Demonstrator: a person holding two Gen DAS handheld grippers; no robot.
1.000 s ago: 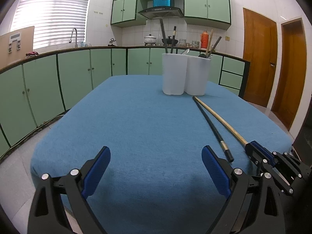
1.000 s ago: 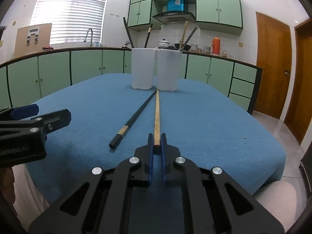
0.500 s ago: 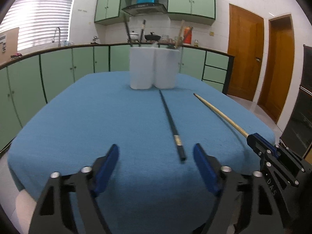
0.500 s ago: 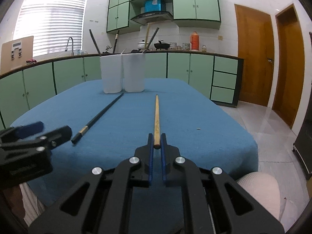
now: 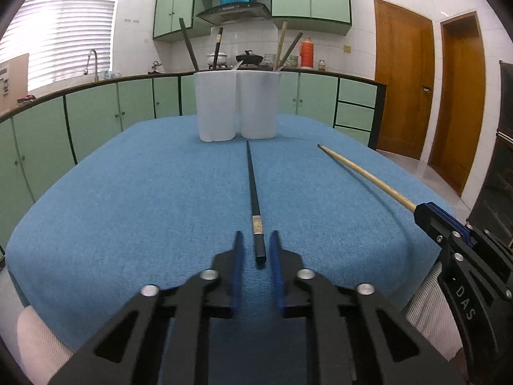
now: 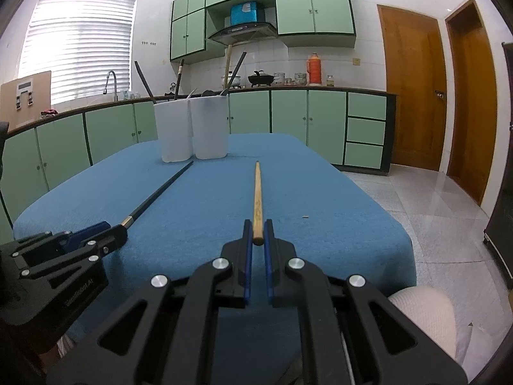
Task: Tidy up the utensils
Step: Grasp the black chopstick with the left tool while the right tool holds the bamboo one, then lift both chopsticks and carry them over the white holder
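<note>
A black chopstick (image 5: 253, 189) lies on the blue table (image 5: 144, 199), pointing at two white holders (image 5: 237, 106) that stand at the far end with several utensils in them. My left gripper (image 5: 255, 240) has its jaws narrowed around the chopstick's near end, with small gaps still showing on both sides. My right gripper (image 6: 257, 231) is shut on the near end of a wooden chopstick (image 6: 257, 192) and holds it level above the table. The wooden chopstick (image 5: 365, 176) and right gripper (image 5: 439, 221) also show in the left wrist view.
The left gripper (image 6: 93, 234) and black chopstick (image 6: 160, 192) show at the left of the right wrist view, with the holders (image 6: 192, 131) behind. Green cabinets ring the room. The tiled floor (image 6: 433, 211) and wooden doors are to the right.
My left gripper swung right onto the black chopstick's near end and its jaws closed in from wide open. My right gripper moved right with the wooden chopstick, away from the black one.
</note>
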